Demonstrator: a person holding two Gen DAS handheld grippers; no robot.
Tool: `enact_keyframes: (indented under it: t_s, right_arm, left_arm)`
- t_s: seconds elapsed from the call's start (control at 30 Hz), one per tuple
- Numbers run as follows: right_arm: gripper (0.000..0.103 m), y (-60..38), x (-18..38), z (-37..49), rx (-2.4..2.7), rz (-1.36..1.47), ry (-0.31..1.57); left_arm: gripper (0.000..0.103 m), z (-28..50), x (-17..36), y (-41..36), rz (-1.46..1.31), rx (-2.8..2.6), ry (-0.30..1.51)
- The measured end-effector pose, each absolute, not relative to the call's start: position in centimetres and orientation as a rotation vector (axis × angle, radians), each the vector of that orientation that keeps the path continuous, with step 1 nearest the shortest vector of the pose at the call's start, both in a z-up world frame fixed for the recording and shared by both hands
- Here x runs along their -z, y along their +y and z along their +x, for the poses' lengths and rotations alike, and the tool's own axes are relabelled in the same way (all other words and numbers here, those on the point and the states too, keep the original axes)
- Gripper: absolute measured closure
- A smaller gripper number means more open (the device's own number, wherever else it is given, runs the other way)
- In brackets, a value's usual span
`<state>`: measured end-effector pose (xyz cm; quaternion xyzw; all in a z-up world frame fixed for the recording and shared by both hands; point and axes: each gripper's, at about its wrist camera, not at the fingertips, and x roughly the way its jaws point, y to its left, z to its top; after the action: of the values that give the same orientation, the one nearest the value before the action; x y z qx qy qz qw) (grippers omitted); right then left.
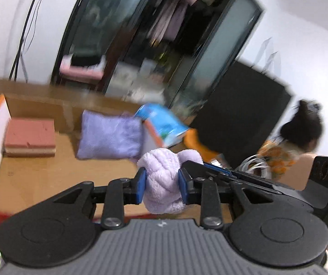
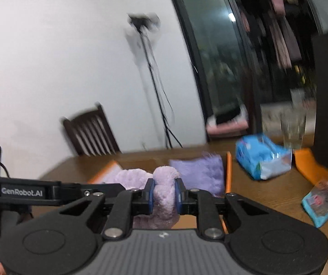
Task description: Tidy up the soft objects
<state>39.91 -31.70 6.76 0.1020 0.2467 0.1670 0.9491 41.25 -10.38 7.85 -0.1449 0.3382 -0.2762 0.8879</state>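
My left gripper (image 1: pixel 161 185) is shut on a fluffy lilac towel (image 1: pixel 162 178) and holds it above an open cardboard box (image 1: pixel 38 105). In the box lie a folded purple towel (image 1: pixel 110 136) and a folded pink towel (image 1: pixel 30 138). My right gripper (image 2: pixel 165 196) is shut on another part of the same lilac towel (image 2: pixel 165 192). Behind it the folded purple towel (image 2: pixel 199 168) shows in the box with its orange rim (image 2: pixel 228 171). The left gripper's arm (image 2: pixel 49 191) crosses the right wrist view at the left.
A blue tissue pack (image 2: pixel 261 158) lies on the wooden table (image 2: pixel 267 194) by the box; it also shows in the left wrist view (image 1: pixel 164 123). A blue snack packet (image 2: pixel 323 202) and an orange item (image 2: pixel 310 163) lie at right. A chair (image 2: pixel 90 133) and tripod (image 2: pixel 154 87) stand behind.
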Motion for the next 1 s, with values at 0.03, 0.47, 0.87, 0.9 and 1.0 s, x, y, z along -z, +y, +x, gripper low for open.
enact_keyframes:
  t_s: [0.03, 0.47, 0.87, 0.9, 1.0]
  right_arm:
    - [0.085, -31.7, -6.0, 41.1, -0.323, 0.205, 0.535]
    - [0.073, -31.9, -4.0, 41.1, -0.221, 0.133, 0.567]
    - [0.048, -32.2, -6.5, 29.4, -0.293, 0.130, 0.455]
    - [0.048, -32.1, -6.1, 28.6, -0.290, 0.128, 0.463]
    - [0.047, -32.1, -4.7, 26.5, -0.278, 0.141, 0.484]
  left_arm:
    - [0.073, 42.6, -6.9, -10.8, -0.296, 0.559, 0.748]
    - [0.036, 42.4, -5.3, -10.7, -0.270, 0.525, 0.780]
    - [0.010, 26.7, -10.8, -6.7, -0.017, 0.434, 0.388]
    - [0.009, 25.8, -10.5, -6.7, -0.005, 0.429, 0.383]
    - [0.006, 23.3, -9.1, -6.6, 0.009, 0.427, 0.389]
